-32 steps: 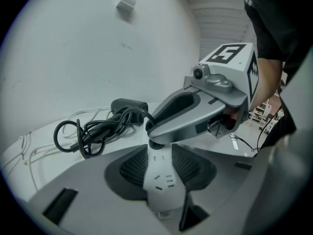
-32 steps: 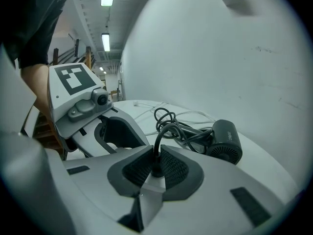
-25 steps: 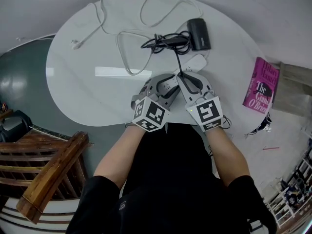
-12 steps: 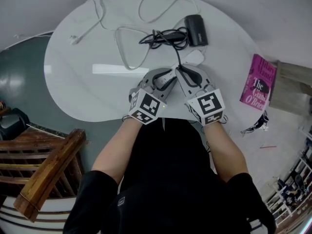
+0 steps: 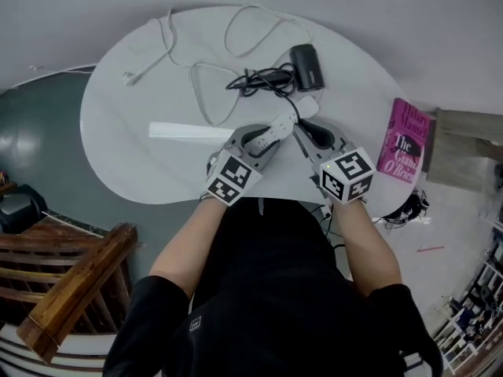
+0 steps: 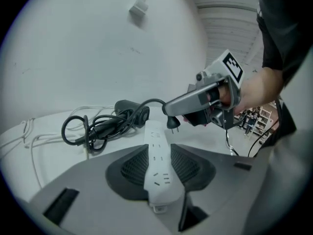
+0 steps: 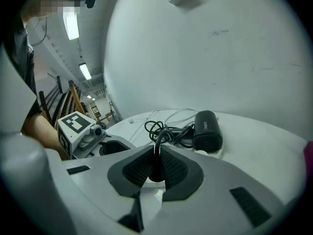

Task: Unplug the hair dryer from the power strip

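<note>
Plug (image 6: 172, 122) pinched by right fingers (image 7: 134, 173); left fingers (image 6: 132, 168), eased wider, hold strip (image 6: 157, 160); book (image 5: 403, 141) nearby

We take the power strip (image 5: 277, 124) as our mark; it sits on the table (image 5: 118, 132), towards the near edge. The plug (image 6: 172, 123) hangs just right of the strip's far half, clear of it. Behind the strip lies the hair dryer (image 5: 306, 67), the coiled cord (image 5: 259, 78) behind-left and a loose cable (image 5: 206, 93) further left. A book (image 5: 402, 151) lies right of the strip, and a wooden chair (image 5: 71, 289) well before-left, off the table.
</note>
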{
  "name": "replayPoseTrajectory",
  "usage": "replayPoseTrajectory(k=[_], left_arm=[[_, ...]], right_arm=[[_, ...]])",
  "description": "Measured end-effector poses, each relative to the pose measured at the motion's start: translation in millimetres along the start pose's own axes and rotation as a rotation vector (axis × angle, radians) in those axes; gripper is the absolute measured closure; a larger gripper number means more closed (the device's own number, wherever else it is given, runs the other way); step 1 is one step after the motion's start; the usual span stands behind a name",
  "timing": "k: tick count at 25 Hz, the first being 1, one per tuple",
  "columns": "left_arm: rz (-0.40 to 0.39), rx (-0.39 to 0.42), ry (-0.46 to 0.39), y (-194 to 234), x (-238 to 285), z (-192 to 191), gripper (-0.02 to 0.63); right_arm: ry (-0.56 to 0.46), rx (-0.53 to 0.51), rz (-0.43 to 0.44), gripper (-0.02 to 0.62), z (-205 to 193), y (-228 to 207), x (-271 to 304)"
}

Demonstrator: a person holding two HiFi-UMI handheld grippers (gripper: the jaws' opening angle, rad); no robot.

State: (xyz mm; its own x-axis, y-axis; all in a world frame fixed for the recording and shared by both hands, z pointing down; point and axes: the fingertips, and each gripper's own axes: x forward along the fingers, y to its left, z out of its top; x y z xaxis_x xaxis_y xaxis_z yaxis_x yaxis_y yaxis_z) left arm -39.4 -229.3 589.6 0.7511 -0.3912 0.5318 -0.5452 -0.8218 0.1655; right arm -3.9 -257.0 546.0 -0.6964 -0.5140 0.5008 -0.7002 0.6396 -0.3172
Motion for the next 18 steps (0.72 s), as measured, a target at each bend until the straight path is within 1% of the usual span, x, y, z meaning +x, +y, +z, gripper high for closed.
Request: replayPoseTrajectory(k=[4, 6, 7, 10, 11, 12, 13, 14, 16, 18], left_arm=[[0.025, -0.070, -0.018, 6.1, -15.8, 3.9, 0.467], [0.038, -0.121, -0.027, 11.6, -23.2, 2.0, 0.480], [0.041, -0.160, -0.038, 14.8, -27.0, 0.6, 0.483], [0.049, -0.315, -0.082, 28.1, -38.5, -6.3, 0.507], [0.058, -0.350, -0.086, 33.4, -41.9, -10.0, 0.518], [0.070, -0.366, -0.082, 38.2, -45.1, -14.0, 0.530], [0.084, -0.362, -0.071, 42.0, -48.0, -17.8, 0.541], [0.100, -0.341, -0.055, 44.4, -50.9, -20.8, 0.549], [0.132, -0.260, -0.026, 45.3, -56.6, -20.8, 0.558], [0.160, -0.183, -0.020, 44.2, -62.1, -15.1, 0.561]], right_arm=[[0.040, 0.057, 0.002, 0.537, -18.4, -3.6, -5.8], [0.054, 0.080, 0.002, 0.537, -27.7, -2.9, -4.8], [0.060, 0.091, 0.002, 0.537, -32.3, -2.2, -3.5], [0.082, 0.113, -0.004, 0.537, -44.0, -1.0, 0.5], [0.088, 0.115, -0.007, 0.537, -46.0, -1.0, 1.3], [0.094, 0.115, -0.009, 0.537, -47.2, -0.9, 1.6], [0.097, 0.112, -0.012, 0.537, -47.7, -0.7, 1.5], [0.099, 0.109, -0.014, 0.537, -47.9, -0.6, 0.8], [0.099, 0.103, -0.019, 0.537, -47.6, -0.3, -1.6], [0.096, 0.094, -0.023, 0.537, -45.9, 0.2, -3.7]])
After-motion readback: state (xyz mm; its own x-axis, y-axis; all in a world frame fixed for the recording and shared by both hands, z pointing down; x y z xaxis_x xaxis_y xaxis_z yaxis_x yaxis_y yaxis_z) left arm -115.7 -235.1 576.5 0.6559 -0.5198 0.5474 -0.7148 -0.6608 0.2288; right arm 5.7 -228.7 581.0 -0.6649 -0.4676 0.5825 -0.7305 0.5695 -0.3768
